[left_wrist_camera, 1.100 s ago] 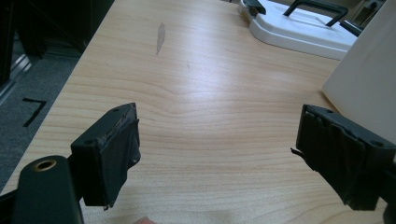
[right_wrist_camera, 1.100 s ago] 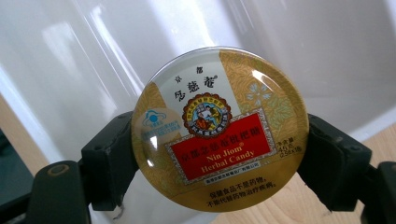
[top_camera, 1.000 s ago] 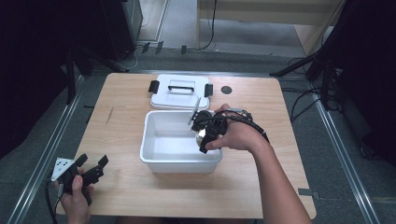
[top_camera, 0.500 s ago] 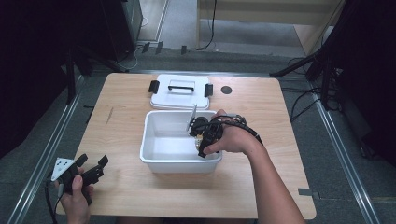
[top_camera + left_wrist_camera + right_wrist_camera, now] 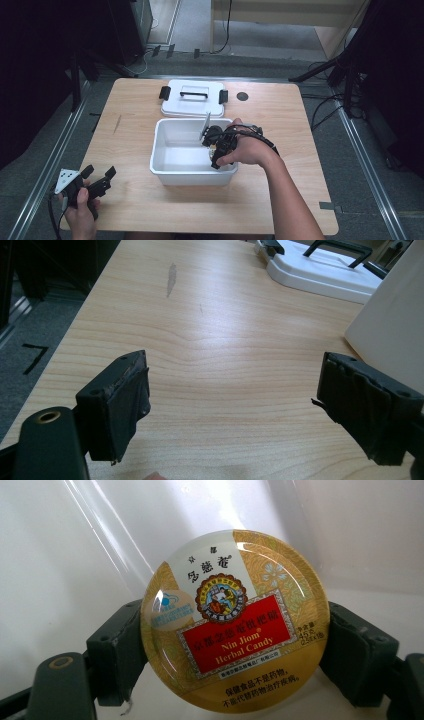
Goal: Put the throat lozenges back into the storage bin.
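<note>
The right gripper reaches down into the white bin at the middle of the table, near the bin's right wall. Its jaws pinch a round candy tin by its rim (gold lid, red label reading Nin Jiom Herbal Candy), held inside the bin with the white walls behind it. The left gripper rests at the table's near left corner, jaws spread wide over bare wood. The bin's white lid, with its black handle, lies at the far edge.
</note>
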Demonstrator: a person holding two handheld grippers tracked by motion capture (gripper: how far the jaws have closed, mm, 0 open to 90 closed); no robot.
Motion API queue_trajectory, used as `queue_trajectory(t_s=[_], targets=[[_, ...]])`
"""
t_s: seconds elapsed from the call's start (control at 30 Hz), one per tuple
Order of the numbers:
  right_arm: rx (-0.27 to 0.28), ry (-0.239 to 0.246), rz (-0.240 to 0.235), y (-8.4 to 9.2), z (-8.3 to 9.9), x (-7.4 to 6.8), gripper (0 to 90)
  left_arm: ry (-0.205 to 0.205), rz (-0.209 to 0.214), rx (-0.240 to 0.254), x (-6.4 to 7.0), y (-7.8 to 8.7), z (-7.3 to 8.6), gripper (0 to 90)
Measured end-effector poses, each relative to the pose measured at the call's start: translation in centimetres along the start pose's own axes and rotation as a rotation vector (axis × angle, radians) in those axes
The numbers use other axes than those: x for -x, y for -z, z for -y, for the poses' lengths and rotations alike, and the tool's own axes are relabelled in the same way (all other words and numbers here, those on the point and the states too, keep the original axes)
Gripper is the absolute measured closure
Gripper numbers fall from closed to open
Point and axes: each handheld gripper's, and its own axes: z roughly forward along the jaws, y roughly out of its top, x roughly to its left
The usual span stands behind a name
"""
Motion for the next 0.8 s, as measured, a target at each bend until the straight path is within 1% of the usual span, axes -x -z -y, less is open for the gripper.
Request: queue_trajectory(t_s=[0.2,0.3,0.4,0.5,0.57,0.63,0.7,0.8], targets=[[0.003,0.005,-0.005,0.0,0.0,0.0,19.5,0.0,0.001,0.0,0.0,0.0,0.0,14.2],[0.005,0.001,-0.011,0.0,0.1,0.0,19.3,0.0,0.001,0.0,0.0,0.0,0.0,14.2],[0.008,-0.008,-0.022,0.0,0.1,0.0,17.2,0.002,0.002,0.004,0.0,0.0,0.0,14.2],[0.012,-0.016,-0.02,0.0,0.2,0.0,19.5,0.001,0.003,0.003,0.0,0.0,0.0,14.2],[0.023,-0.016,-0.018,0.1,0.3,0.1,26.3,0.002,0.003,0.004,0.0,0.0,0.0,14.2],[0.034,-0.014,-0.018,0.4,0.4,0.1,36.4,0.002,0.003,0.004,0.0,0.0,0.0,14.2],[0.05,-0.021,-0.031,0.8,0.6,0.2,47.1,0.002,0.003,0.003,0.0,0.0,0.0,14.2],[0.092,-0.025,-0.045,1.6,0.6,0.3,57.0,0.002,0.001,0.003,0.0,0.0,0.0,14.2]])
